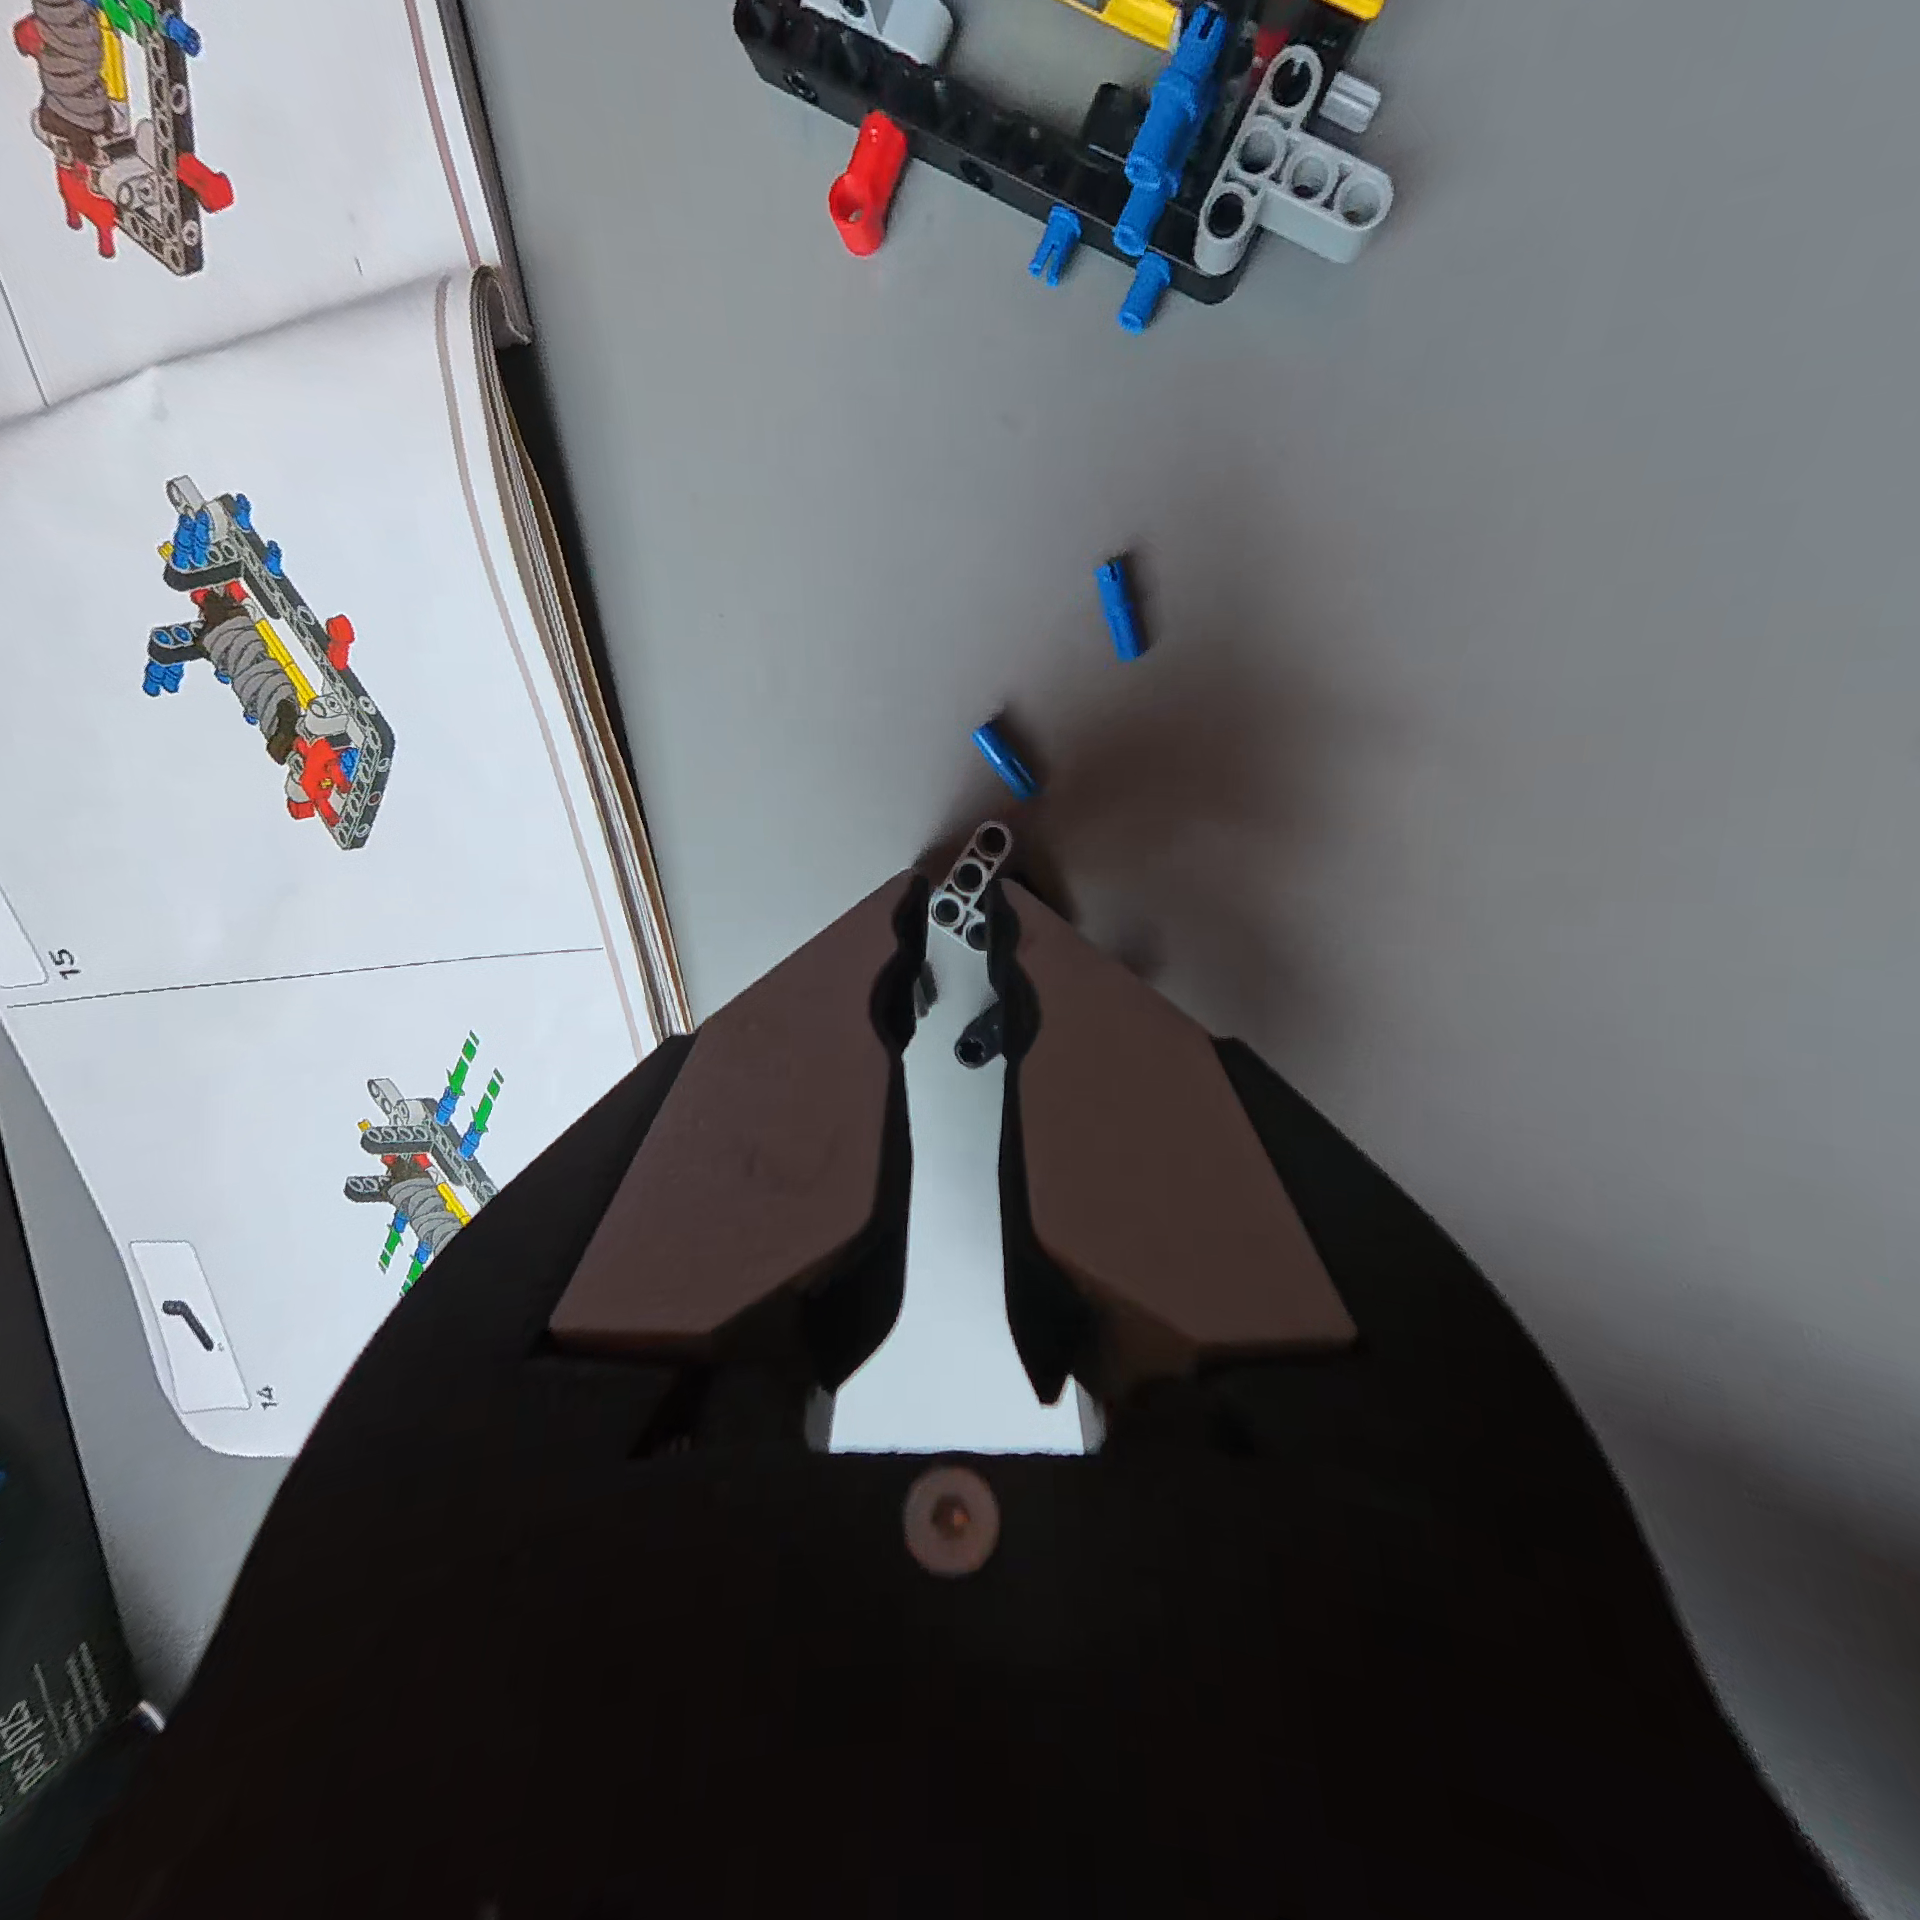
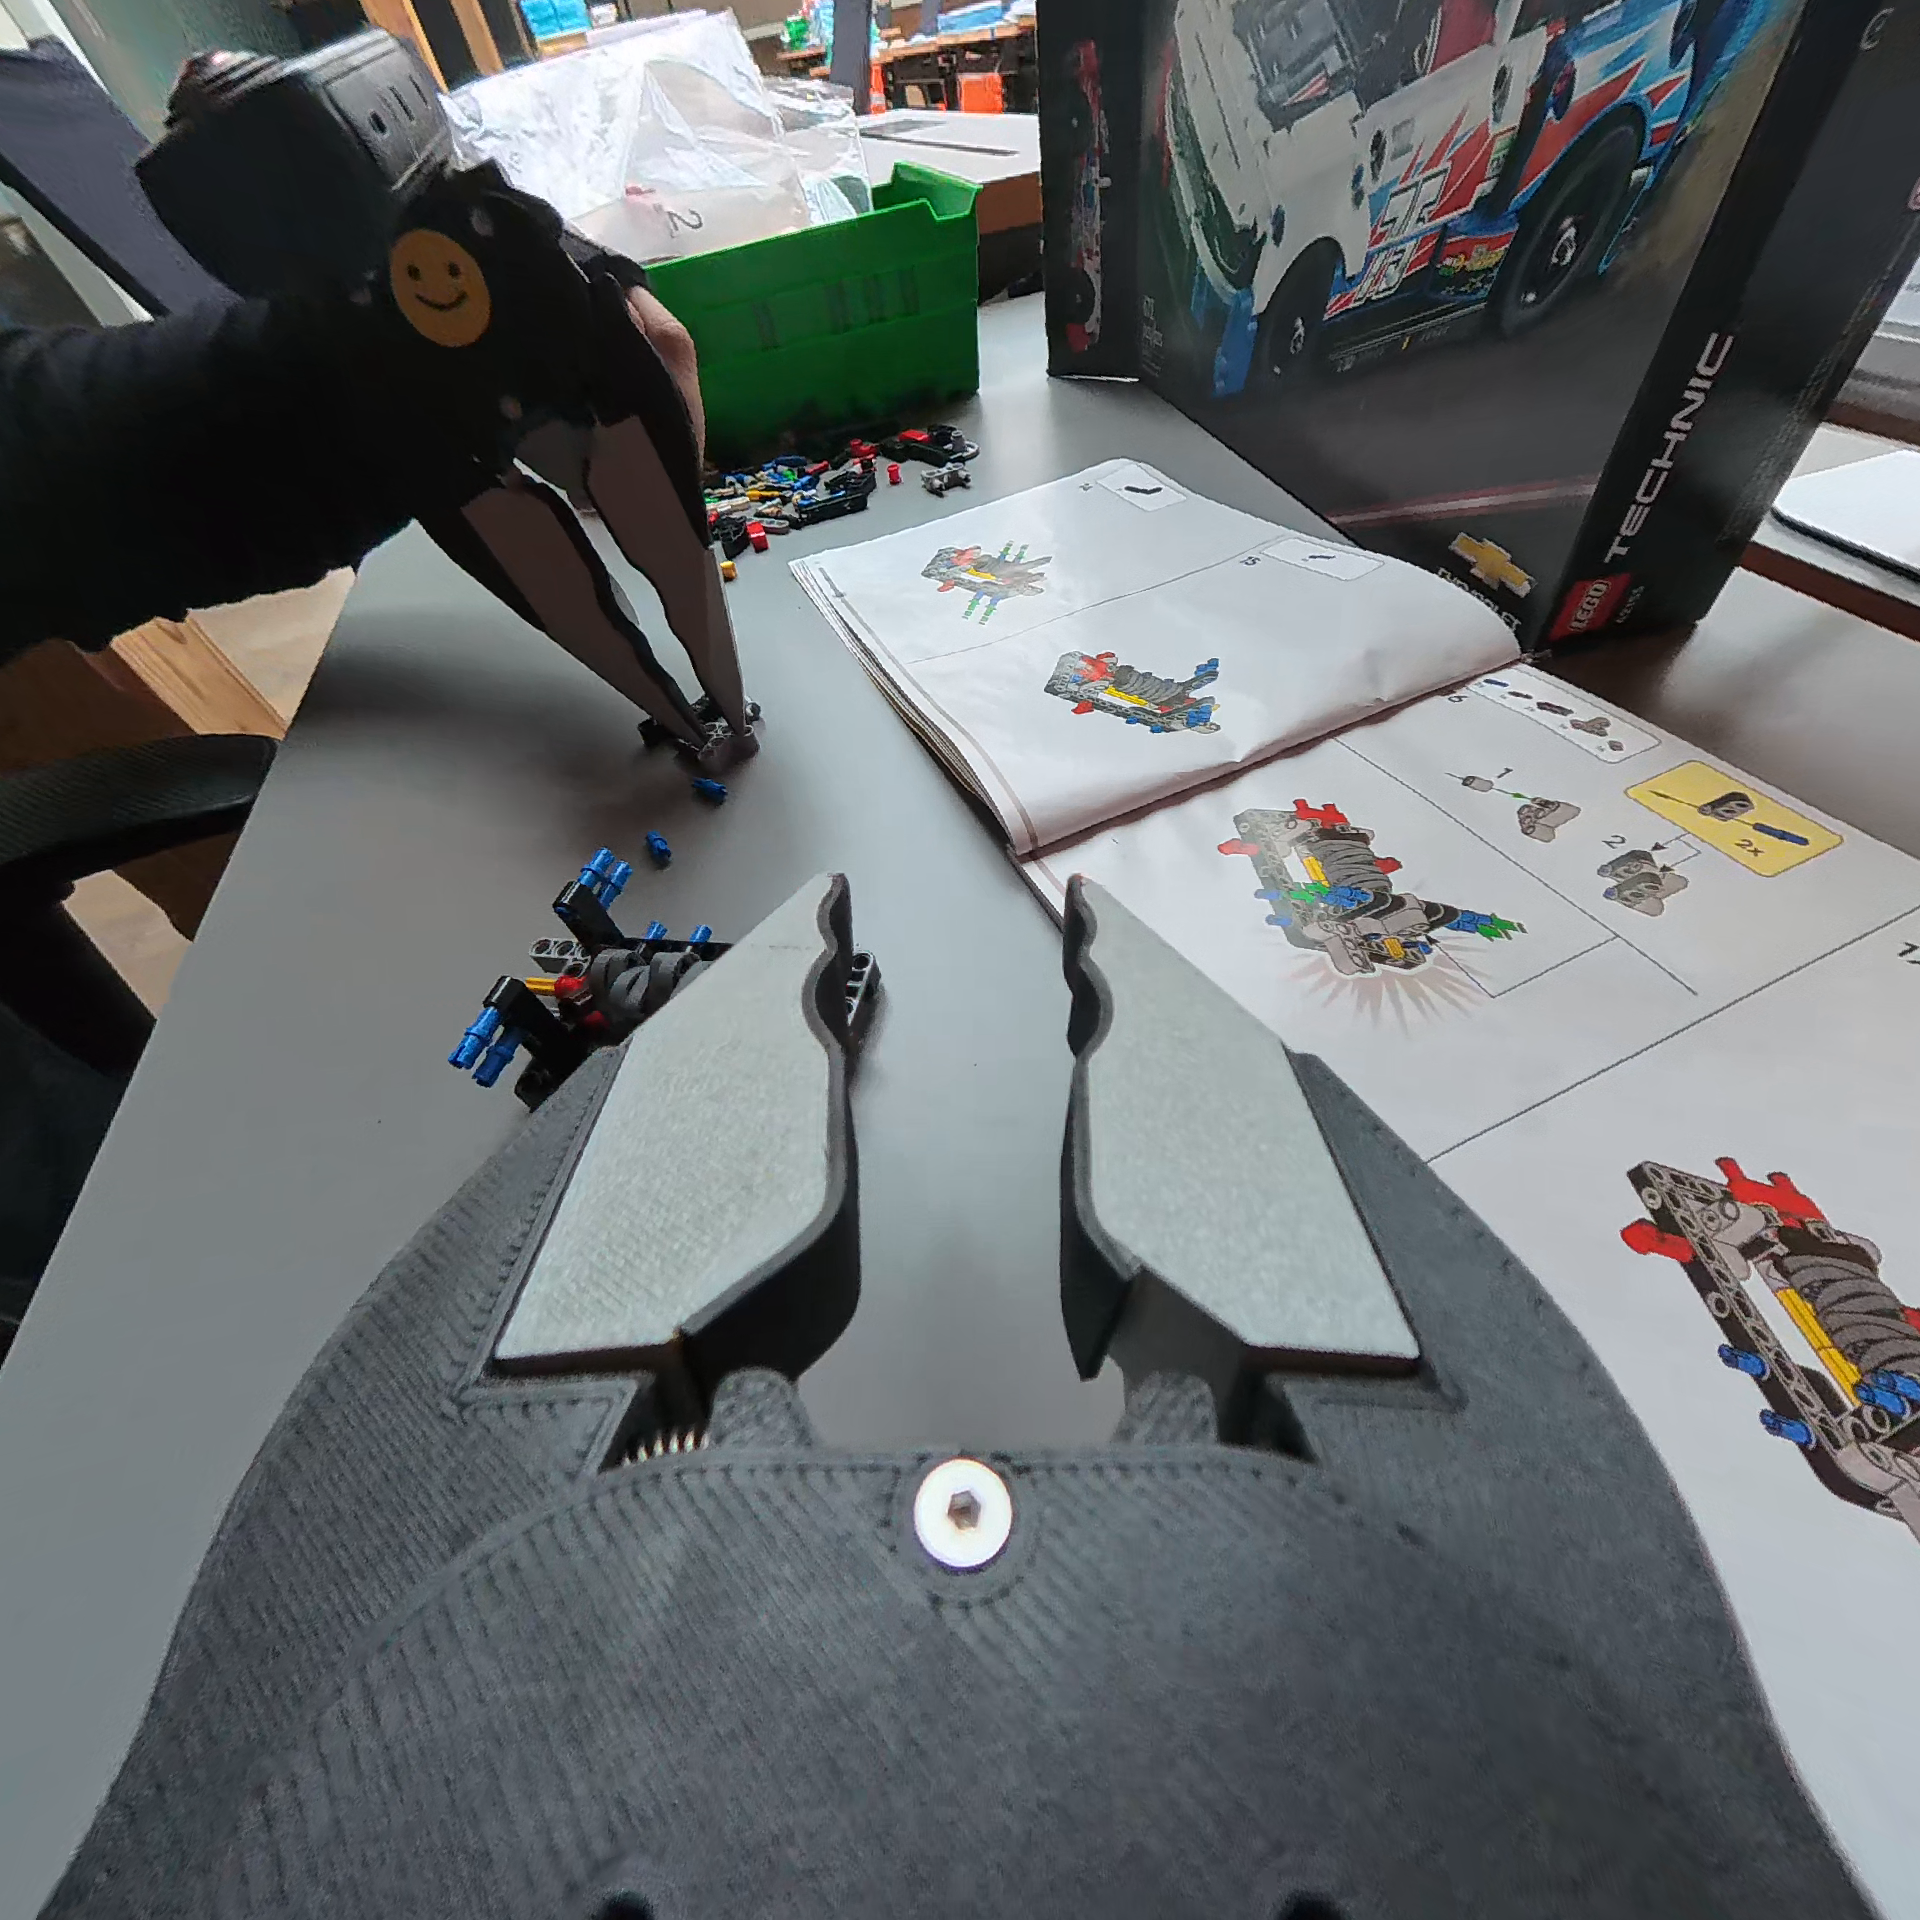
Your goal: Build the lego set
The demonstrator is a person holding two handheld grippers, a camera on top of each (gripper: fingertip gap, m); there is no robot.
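Left gripper (image 1: 961, 904): fingers pressed together on a light grey liftarm (image 1: 971, 883), tips down at the grey table (image 1: 1455, 520); a black pin (image 1: 982, 1039) sits between the fingers farther back.
Right gripper (image 2: 961, 935): fingers spread, holding nothing, hovering low over the table.
Loose pins: two blue pins (image 1: 1120, 611) (image 1: 1004, 761) lie just beyond the left tips, apart from each other.
Assembly: black frame with blue pins, red connector and grey T-beam (image 1: 1091, 145), well apart from the left gripper; close by the right gripper's left finger.
Manual: instruction booklet (image 1: 312, 675) open beside the work.
Parts supply: scattered pieces (image 2: 831, 483) before a green bin (image 2: 831, 312), far side.
Risk 1: grip is only at the liftarm's end; it may pivot or slip on lifting.
Risk 2: the tips may nudge the nearer blue pin and roll it away.
Risk 3: the right finger may bump the assembly, shifting it.
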